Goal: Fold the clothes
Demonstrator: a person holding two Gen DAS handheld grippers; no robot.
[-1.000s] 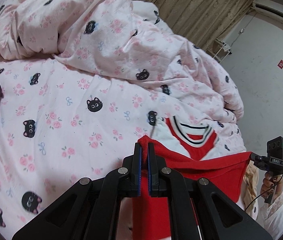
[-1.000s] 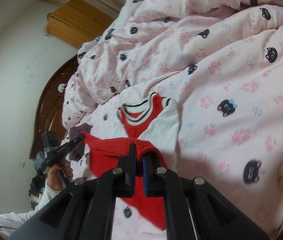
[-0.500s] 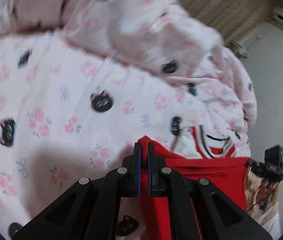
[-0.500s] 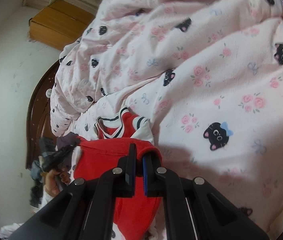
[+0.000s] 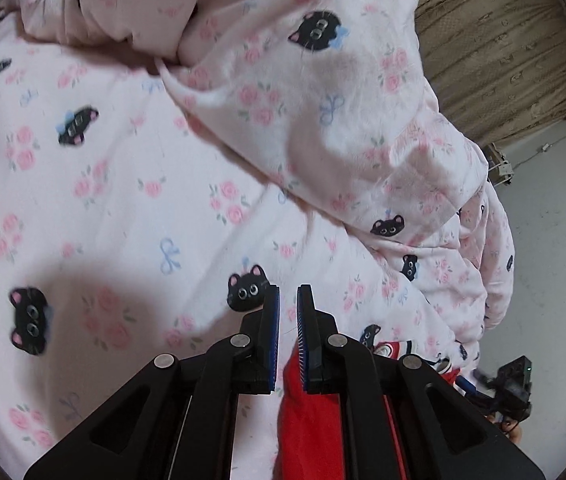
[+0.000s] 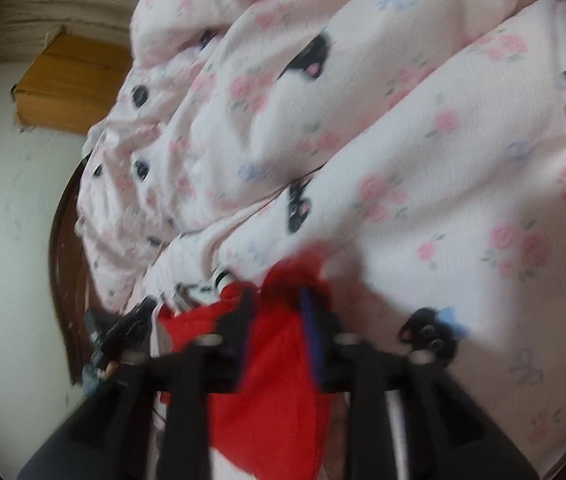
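Left gripper (image 5: pixel 287 300) low over a pink quilted bedspread printed with roses, bows and black cat faces (image 5: pixel 123 208), black jaws standing slightly apart with a narrow gap between the blue-lined pads (image 5: pixel 274 320), nothing pinched at the tips. Red knit garment with white sleeves and striped trim (image 5: pixel 311 420) lying just below and behind that gap, its red edge running under the right-hand pad and down the frame; contact with the pad impossible to judge. Striped collar trim peeking out beside the jaw base, near a small cat face on the spread. Heaped fold of the same quilt bulging above and to the right, beige patterned curtain (image 5: pixel 503 40) behind it, white wall at the far right edge. Right gripper (image 6: pixel 279 300) badly motion-blurred, jaws spread wide with the red cloth (image 6: pixel 275 360) bunched between and under them, a tuft of red rising above the tips; whether the pads press on it cannot be told through the blur. Garment resting on the bedspread (image 6: pixel 463 200), at its near edge, spread between the two tools. Orange-brown wooden cabinet (image 6: pixel 71 84) against the white wall at upper left, dark curved wooden headboard (image 6: pixel 63 280) below it.
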